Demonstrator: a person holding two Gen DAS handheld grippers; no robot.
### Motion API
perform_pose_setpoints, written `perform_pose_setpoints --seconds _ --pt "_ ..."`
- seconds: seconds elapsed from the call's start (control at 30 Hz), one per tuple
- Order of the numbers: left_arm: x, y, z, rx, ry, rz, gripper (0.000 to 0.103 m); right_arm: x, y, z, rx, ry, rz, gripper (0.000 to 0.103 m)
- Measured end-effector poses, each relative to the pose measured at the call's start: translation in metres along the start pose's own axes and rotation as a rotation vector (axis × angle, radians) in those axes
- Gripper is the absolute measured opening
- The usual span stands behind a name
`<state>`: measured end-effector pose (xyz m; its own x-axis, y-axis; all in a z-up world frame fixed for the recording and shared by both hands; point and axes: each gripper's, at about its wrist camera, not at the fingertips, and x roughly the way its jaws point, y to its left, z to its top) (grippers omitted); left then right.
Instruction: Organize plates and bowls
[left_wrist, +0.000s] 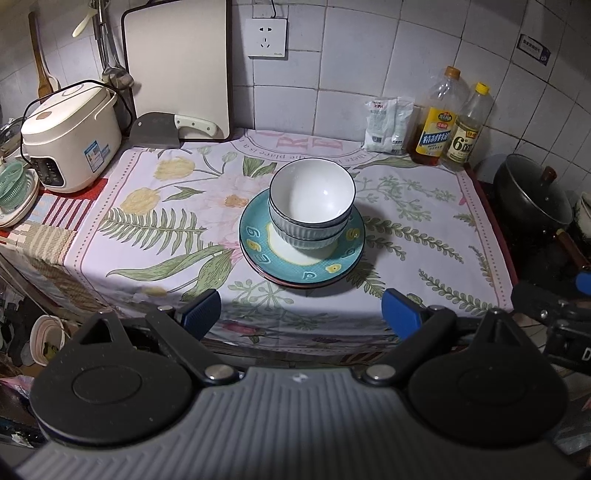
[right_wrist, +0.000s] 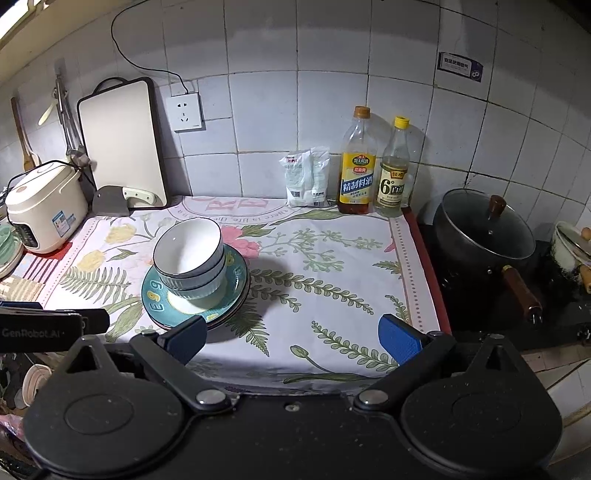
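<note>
At the table's left edge stands a smooth cream rice cooker (left_wrist: 70, 136), with a pale cutting board (left_wrist: 177, 66) leaning on the tiled wall behind. The left gripper (left_wrist: 301, 314) hangs wide and empty off the front edge. Mid-table on the floral cloth (left_wrist: 424, 229), glossy ribbed white bowls (left_wrist: 312, 201), dark-rimmed and nested, sit on stacked teal plates (left_wrist: 291, 264), round and shallow. The right gripper (right_wrist: 291, 338) is also spread wide, holding nothing. Two plastic bottles (right_wrist: 373, 168) line the back right edge. Likely risk: glazed ceramic slips in a pinch, and the bowl stack sits off-centre, so nudging a plate could topple it.
</note>
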<state>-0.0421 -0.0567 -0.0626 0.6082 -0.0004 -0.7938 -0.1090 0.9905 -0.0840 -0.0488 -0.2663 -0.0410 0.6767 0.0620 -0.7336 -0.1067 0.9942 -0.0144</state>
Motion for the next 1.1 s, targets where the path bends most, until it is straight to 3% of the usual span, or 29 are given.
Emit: perform_pose_setpoints --seconds 0.53,0.73,1.1 --pt "0.014 -0.001 -0.007 0.015 0.039 0.044 0.095 0.007 0.002 -0.007 -0.026 0.031 -0.06 0.101" --pt "0.01 -0.01 -0.009 0.072 -0.001 0.091 0.095 0.009 0.0 -0.007 -0.019 0.041 -0.07 0.101" --pt "0.012 -0.011 -0.009 0.072 0.002 0.083 0.095 0.01 -0.002 -0.007 -0.013 0.039 -0.08 0.101"
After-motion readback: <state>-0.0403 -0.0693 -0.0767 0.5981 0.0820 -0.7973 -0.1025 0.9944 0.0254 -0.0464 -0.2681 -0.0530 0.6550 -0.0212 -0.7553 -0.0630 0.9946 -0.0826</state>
